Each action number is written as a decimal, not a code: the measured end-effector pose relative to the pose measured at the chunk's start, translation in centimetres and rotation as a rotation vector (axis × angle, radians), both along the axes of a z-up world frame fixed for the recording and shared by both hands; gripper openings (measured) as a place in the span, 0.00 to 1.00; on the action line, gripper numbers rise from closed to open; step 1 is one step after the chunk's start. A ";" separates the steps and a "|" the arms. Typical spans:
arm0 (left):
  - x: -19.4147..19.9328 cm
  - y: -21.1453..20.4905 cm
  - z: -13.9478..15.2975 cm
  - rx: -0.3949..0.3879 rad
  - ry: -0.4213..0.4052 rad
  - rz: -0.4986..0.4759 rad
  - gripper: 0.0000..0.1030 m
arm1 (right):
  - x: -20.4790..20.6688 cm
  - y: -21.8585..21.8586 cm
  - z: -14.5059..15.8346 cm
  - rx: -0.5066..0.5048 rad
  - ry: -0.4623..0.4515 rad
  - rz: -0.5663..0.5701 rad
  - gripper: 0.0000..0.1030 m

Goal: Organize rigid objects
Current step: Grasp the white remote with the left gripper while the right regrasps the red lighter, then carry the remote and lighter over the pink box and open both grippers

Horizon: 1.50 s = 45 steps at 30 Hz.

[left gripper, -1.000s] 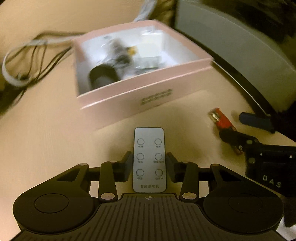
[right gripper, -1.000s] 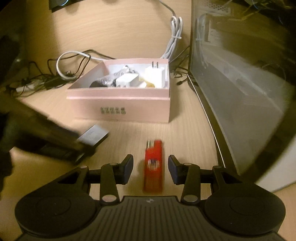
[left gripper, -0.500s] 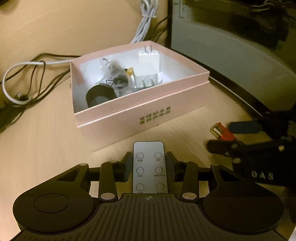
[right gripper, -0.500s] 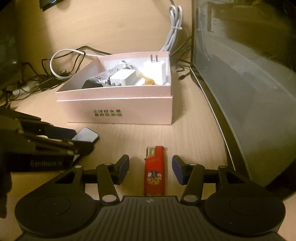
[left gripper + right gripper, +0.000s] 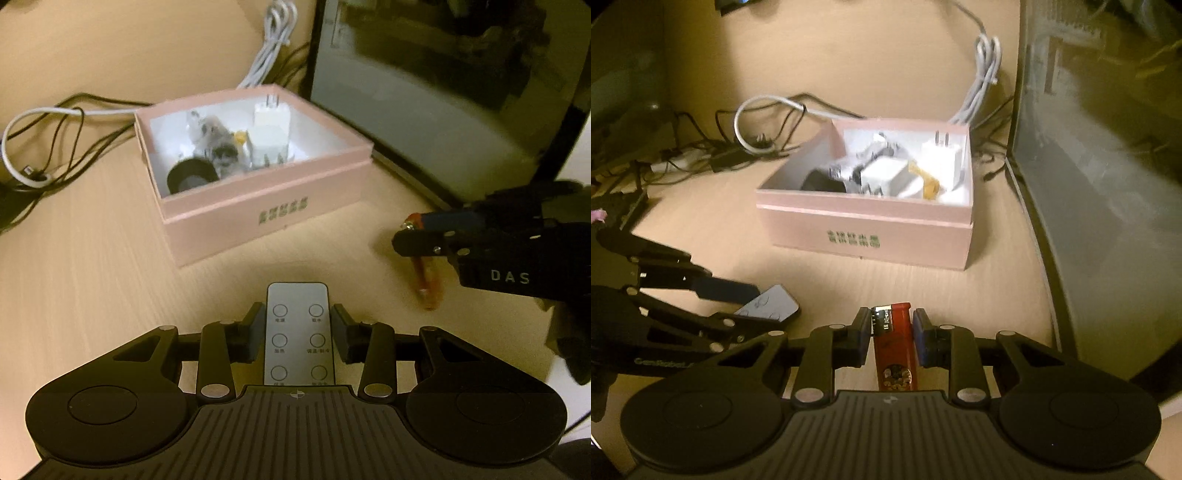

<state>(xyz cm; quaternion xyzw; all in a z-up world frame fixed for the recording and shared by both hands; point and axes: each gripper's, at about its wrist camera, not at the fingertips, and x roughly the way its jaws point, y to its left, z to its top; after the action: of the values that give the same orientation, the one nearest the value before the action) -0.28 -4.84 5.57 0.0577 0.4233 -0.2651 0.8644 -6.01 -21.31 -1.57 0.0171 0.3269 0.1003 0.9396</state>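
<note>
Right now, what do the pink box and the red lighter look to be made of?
Pink box: likely cardboard with a matte finish, going by the thin flat walls, white lining and green printed characters. Red lighter: probably glossy plastic with a metal top; it shows a smooth red body and a darker cap between the right claw's pads.

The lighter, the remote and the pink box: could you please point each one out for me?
lighter (image 5: 894, 347), right wrist view, on its red body between the tongs.
remote (image 5: 297, 325), left wrist view, on its grey button face.
pink box (image 5: 864, 229), right wrist view, on its front wall.
</note>
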 end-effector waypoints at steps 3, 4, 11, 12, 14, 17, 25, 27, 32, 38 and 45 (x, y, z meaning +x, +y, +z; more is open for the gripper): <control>0.5 0.4 2.4 -0.063 -0.021 -0.002 0.42 | -0.7 -0.4 1.4 0.004 -0.022 -0.018 0.23; 1.1 0.5 3.4 -0.084 -0.036 -0.003 0.42 | -0.9 -0.6 1.9 0.011 -0.029 -0.024 0.23; 8.7 0.3 8.7 -0.197 -0.157 0.057 0.42 | -0.8 -1.4 5.8 0.041 -0.117 -0.064 0.23; 10.3 0.1 8.9 -0.213 -0.156 0.070 0.42 | -0.5 -1.4 6.2 0.038 -0.128 -0.069 0.23; 14.0 -0.2 8.2 -0.257 -0.097 0.092 0.42 | -0.1 -1.3 7.0 0.028 -0.148 -0.074 0.23; 17.7 -0.3 6.3 -0.294 -0.009 0.149 0.42 | 0.8 -0.7 7.7 0.005 -0.165 -0.076 0.23; 15.2 3.4 5.5 -0.208 -0.077 0.203 0.42 | 6.9 -0.8 7.8 0.003 -0.117 -0.116 0.23; 14.0 4.6 5.8 -0.191 -0.101 0.213 0.42 | 8.9 -0.7 8.2 0.019 -0.110 -0.127 0.23; 11.4 6.7 5.1 -0.148 -0.102 0.222 0.42 | 14.4 0.0 8.1 0.034 -0.077 -0.168 0.23; 8.4 8.9 2.5 -0.099 -0.053 0.230 0.42 | 13.6 0.7 6.4 -0.012 -0.061 -0.208 0.30; 4.4 8.3 -0.3 0.035 0.023 0.215 0.42 | 4.5 1.6 3.9 -0.085 -0.059 -0.140 0.50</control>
<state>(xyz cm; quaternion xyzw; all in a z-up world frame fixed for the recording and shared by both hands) 4.09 3.48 5.28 0.0239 0.4415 -0.1641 0.8818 -1.49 -19.75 2.34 -0.0031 0.3009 0.0206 0.9534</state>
